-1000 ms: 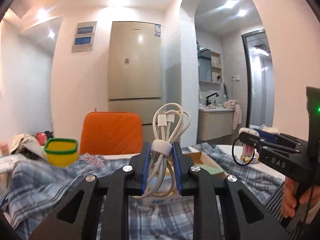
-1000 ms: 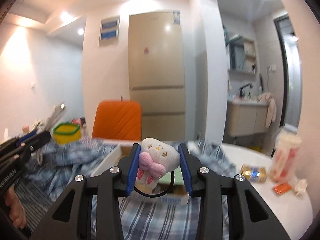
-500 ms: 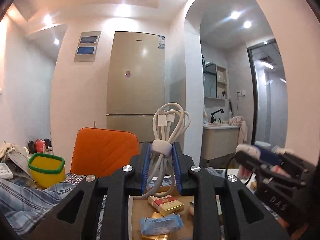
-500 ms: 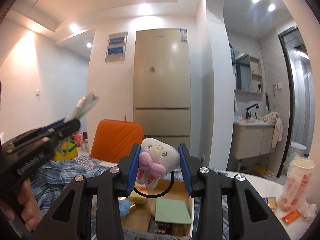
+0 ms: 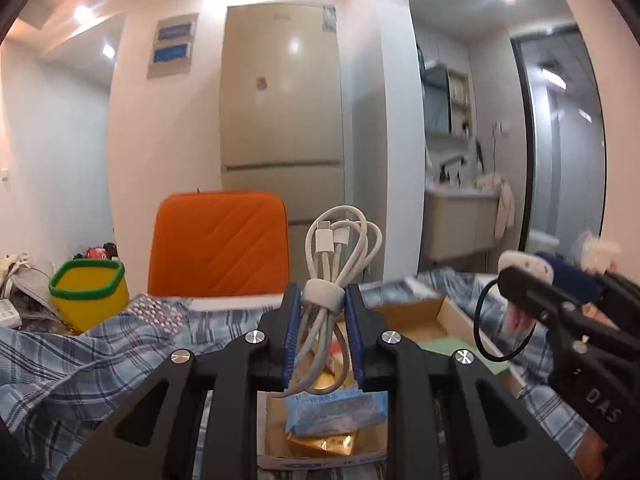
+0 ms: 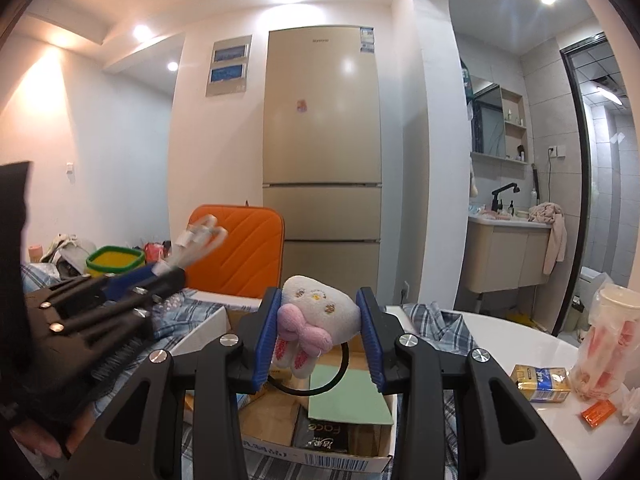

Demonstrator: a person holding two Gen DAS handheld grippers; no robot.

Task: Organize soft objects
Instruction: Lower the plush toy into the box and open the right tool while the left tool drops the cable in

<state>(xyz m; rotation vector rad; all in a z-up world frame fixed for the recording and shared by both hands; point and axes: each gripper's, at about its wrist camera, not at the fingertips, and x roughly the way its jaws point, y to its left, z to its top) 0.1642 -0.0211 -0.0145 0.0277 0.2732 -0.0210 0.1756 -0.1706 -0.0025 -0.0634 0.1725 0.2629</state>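
While both grippers hang over the cardboard box, each has a load.

Left wrist view: left gripper (image 5: 322, 332) is clenched on a bundled white cable (image 5: 335, 284), blue pads pressing the bundle just under its white wrap band; loops and both plugs stick up toward 12 o'clock, tail loop hangs below the pads. Directly under it, at 6 o'clock, the open cardboard box (image 5: 448, 312) holds a blue snack pack (image 5: 336, 412) on a gold wrapper. Yellow tub with green rim (image 5: 89, 294) at 9 o'clock, on plaid cloth (image 5: 80, 360). Orange chair back (image 5: 218, 244) at 11 o'clock. Right gripper (image 5: 560, 304) comes in from 3 o'clock, black elastic loop dangling off it.

Right wrist view: right gripper (image 6: 318, 332) is clamped on a white plush toy with a pink bow (image 6: 316, 320); its black elastic loop hangs toward 6 o'clock, above a green card (image 6: 348, 396) in the box (image 6: 320, 456). Left gripper (image 6: 160, 276) at 9 o'clock, cable (image 6: 200, 240) blurred. Plastic cup (image 6: 604, 336), gold packet and orange sachet at 3–4 o'clock on the white table (image 6: 520, 340).
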